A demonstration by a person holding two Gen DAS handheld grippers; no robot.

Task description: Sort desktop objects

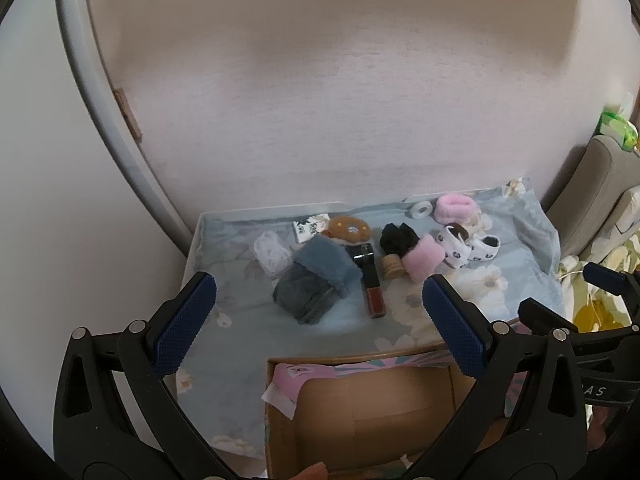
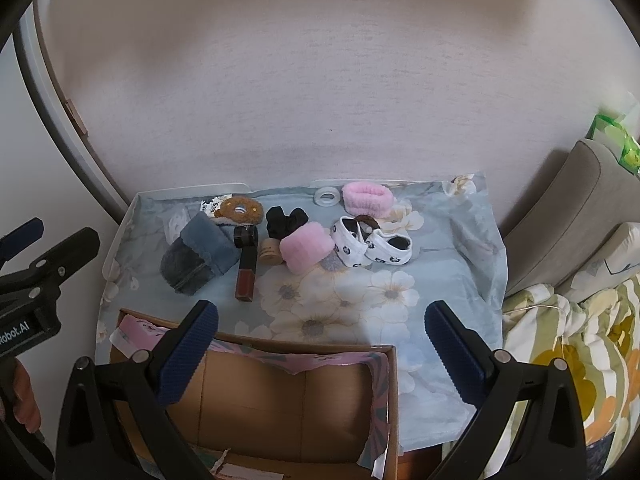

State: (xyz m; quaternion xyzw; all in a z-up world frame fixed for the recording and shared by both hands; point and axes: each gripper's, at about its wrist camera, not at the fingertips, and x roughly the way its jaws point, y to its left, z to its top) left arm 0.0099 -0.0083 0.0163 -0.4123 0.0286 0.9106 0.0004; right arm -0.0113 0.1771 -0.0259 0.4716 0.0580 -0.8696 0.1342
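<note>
On a small table draped in a floral blue cloth lies a cluster of items: a blue-grey fleece bundle, a dark red lip gloss tube, a brown plush donut, a black scrunchie, a small wooden jar, pink fluffy bands, and white patterned baby shoes. An open cardboard box sits at the near edge. My left gripper and right gripper both hover open above the box, holding nothing.
A white tape roll and a second pink band lie at the back by the wall. White lace sits at the left. A grey cushion and a floral quilt are to the right.
</note>
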